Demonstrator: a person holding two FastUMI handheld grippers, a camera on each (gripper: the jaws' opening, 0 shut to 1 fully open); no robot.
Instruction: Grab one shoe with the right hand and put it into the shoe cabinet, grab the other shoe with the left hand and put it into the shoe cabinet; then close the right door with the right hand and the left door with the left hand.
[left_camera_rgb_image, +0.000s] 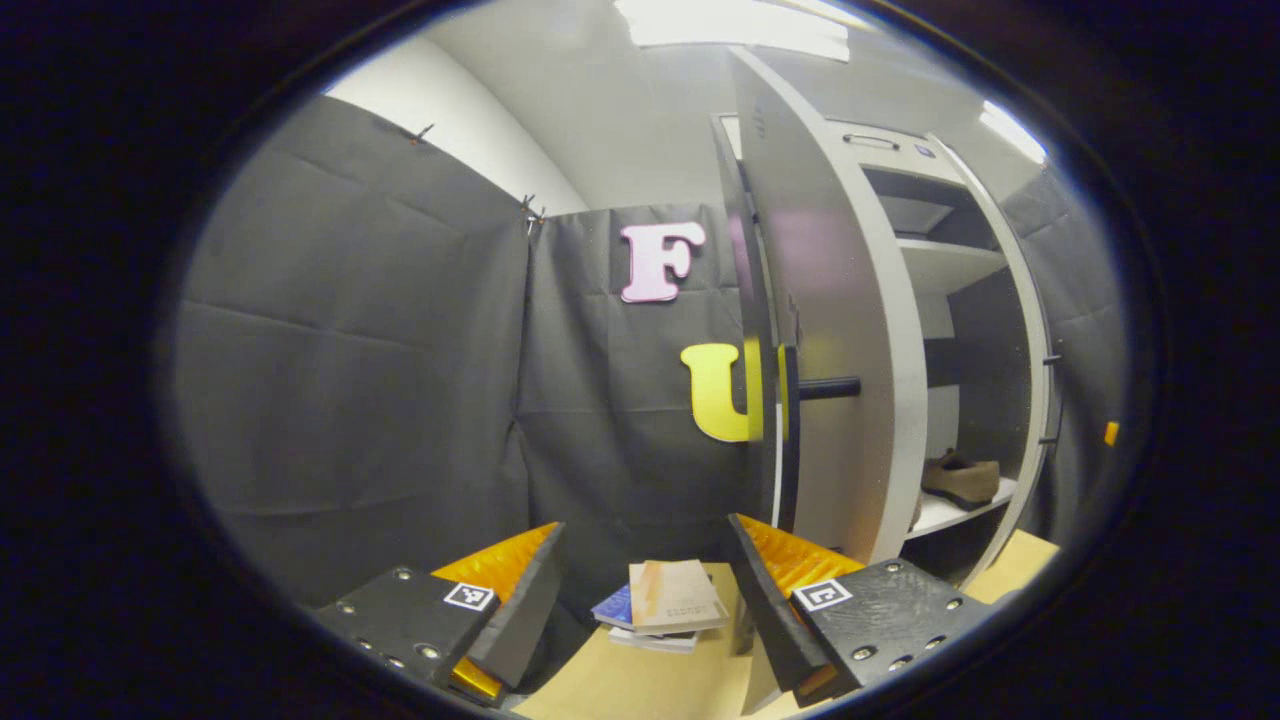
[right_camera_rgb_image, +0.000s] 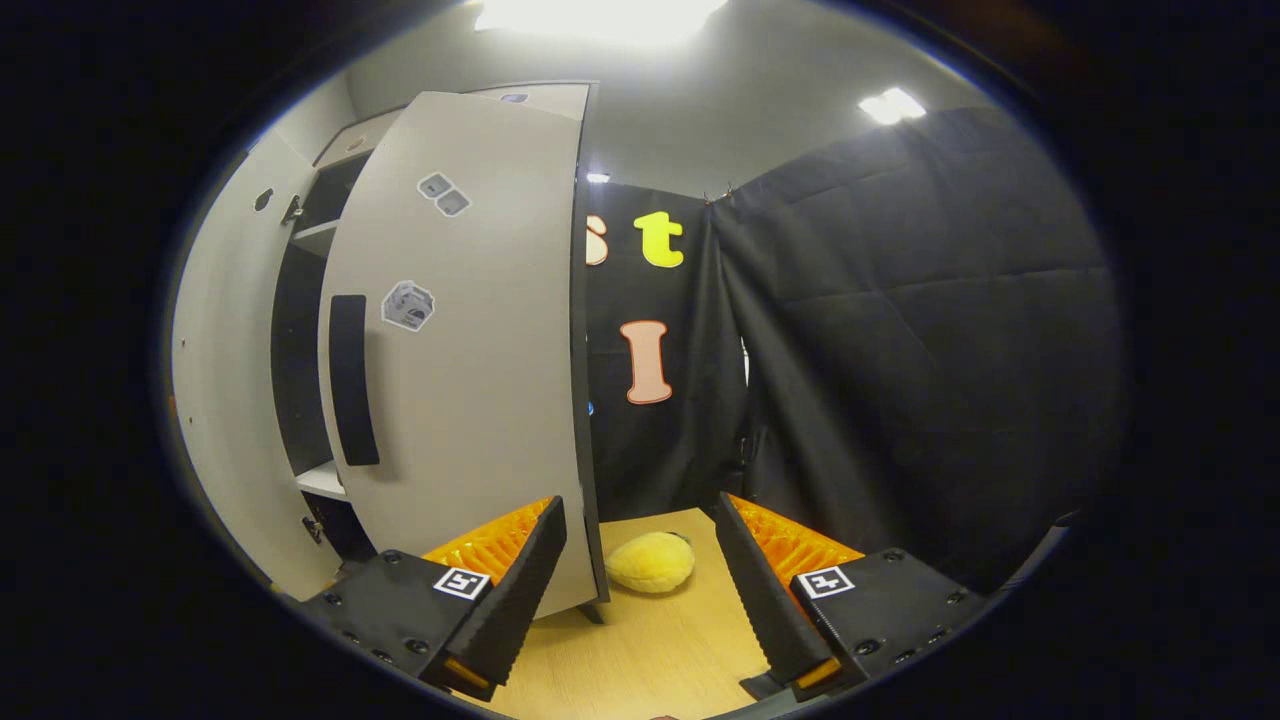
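**Pale cabinet, brown shoe, yellow lump on tan wood**

The shoe cabinet is off-white with dark recesses and pale shelves. Its left door is light grey with a black handle; the right door is the same grey with a black handle and small grey-and-white stickers. The shoe is tan-brown. The desk is light wood. A soft object is yellow. Stacked books show beige and blue covers.

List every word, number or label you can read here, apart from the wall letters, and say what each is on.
Cover print on the top book: too blurred to read.
Print on the stickers on the cabinet door: too small to read.
No text here can be read.
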